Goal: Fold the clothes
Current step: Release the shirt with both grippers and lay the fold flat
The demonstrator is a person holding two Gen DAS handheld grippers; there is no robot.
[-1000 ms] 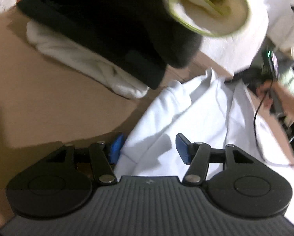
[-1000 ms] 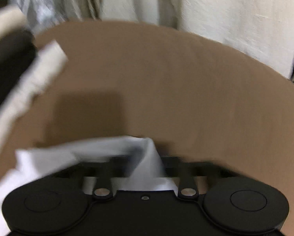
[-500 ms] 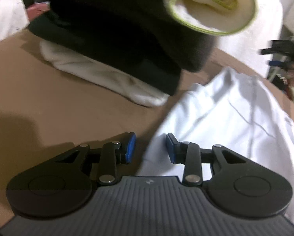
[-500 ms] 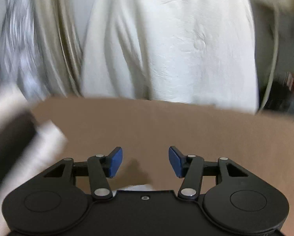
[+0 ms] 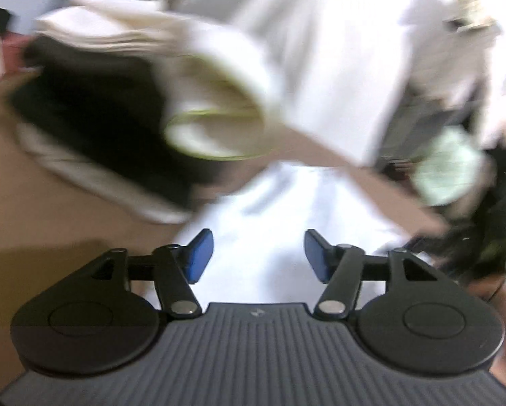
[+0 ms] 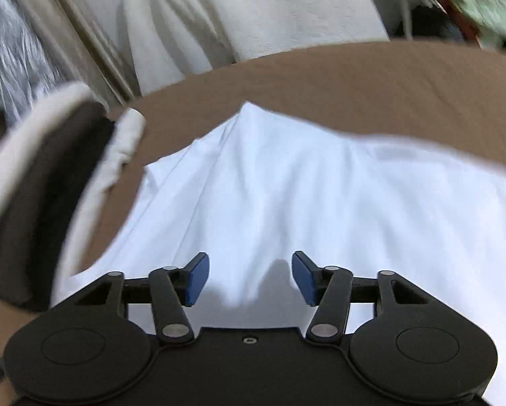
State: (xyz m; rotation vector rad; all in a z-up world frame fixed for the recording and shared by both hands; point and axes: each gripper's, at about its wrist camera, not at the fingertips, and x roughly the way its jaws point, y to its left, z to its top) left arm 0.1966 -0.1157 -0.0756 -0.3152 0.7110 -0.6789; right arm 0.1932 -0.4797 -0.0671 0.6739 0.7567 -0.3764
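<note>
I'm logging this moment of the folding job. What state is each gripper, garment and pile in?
left gripper: fingers opening, nothing gripped, white cloth below the gap.
right gripper: fingers opening, nothing gripped, above the white garment.
white garment: spread on the brown table, wrinkled, not yet a neat fold.
pile of clothes: stacked on the table, black layers between pale ones.
cream garment: on top of the pile, rolled end facing out.

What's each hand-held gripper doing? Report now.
Left hand-held gripper: opening, empty, above the white garment.
Right hand-held gripper: opening, empty, over the same garment.
</note>
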